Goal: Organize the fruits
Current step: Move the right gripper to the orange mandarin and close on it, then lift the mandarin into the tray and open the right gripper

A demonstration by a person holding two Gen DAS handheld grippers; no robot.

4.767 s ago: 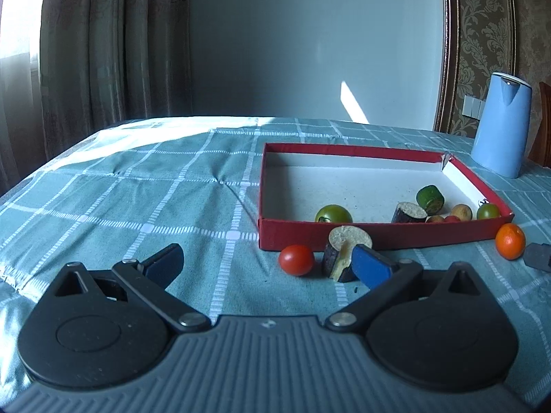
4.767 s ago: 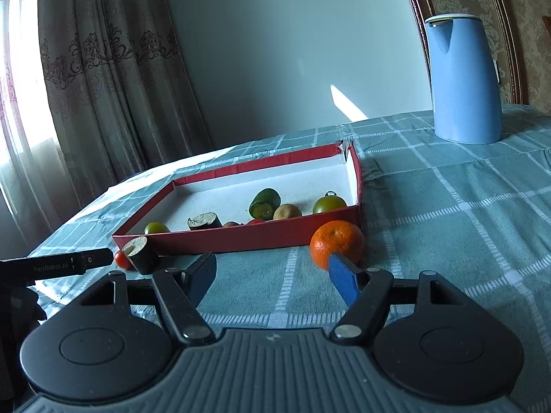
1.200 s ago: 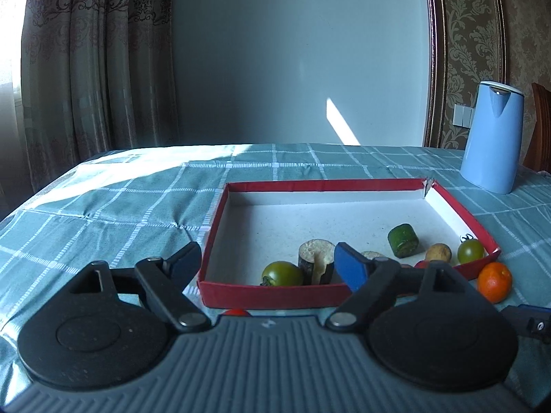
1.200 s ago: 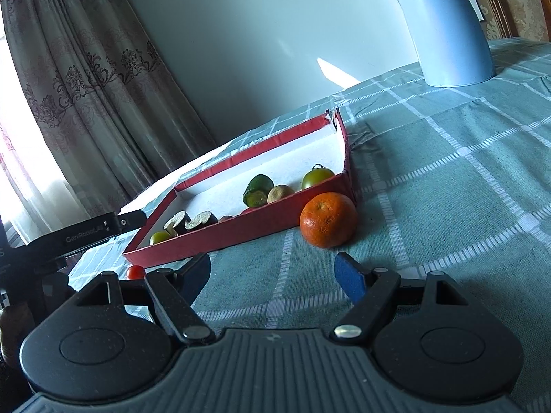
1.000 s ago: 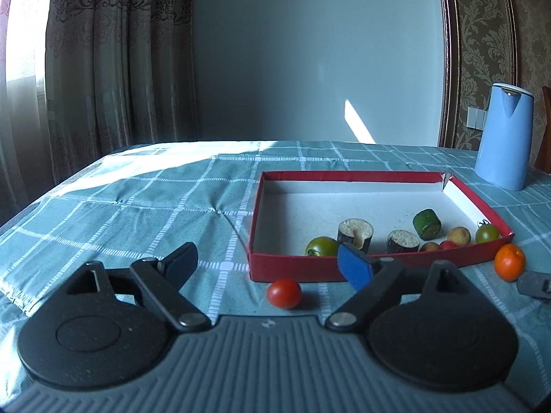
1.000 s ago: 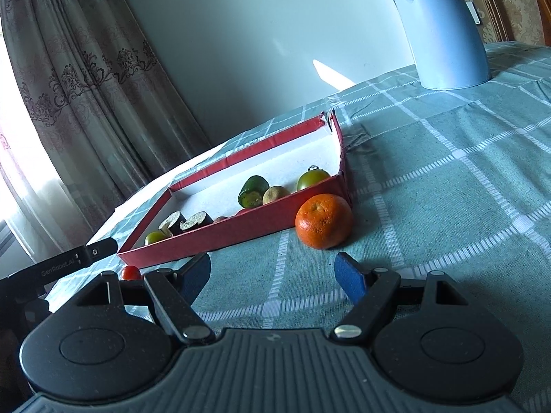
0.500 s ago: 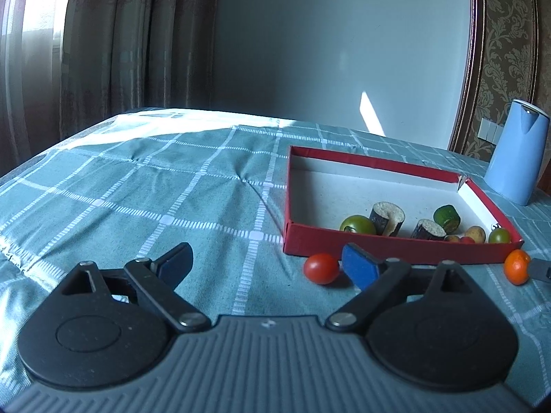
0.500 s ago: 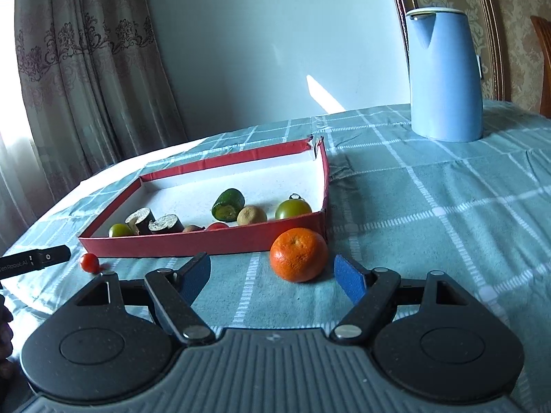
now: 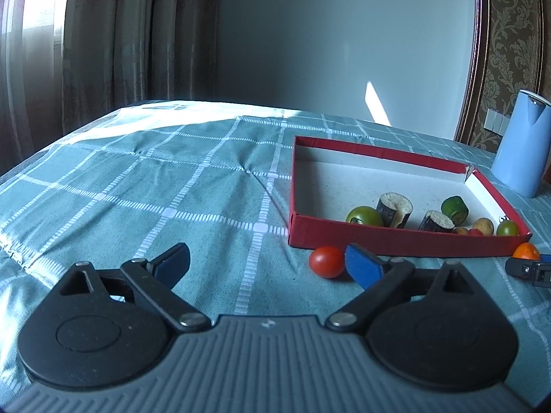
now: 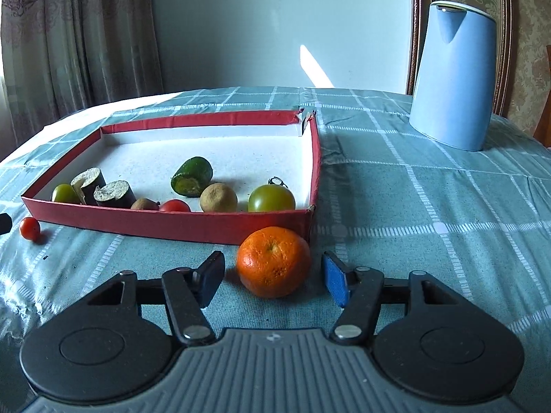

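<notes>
Covering the desk (image 9: 144, 186), a teal checked cloth carries a red tray (image 10: 165, 222) of fruit before curtains (image 9: 103, 34). Right fingers (image 10: 273, 277) have been closing around the orange (image 10: 273, 261), untouched; left fingers (image 9: 267, 263) gape beside the tomato (image 9: 326, 261).

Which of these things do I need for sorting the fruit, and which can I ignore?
Job: orange between the open right gripper fingers, whose jaws have just been closing; red tomato by the open left gripper; red tray holding the other fruit.

Ignore: kettle, tablecloth, curtains.
</notes>
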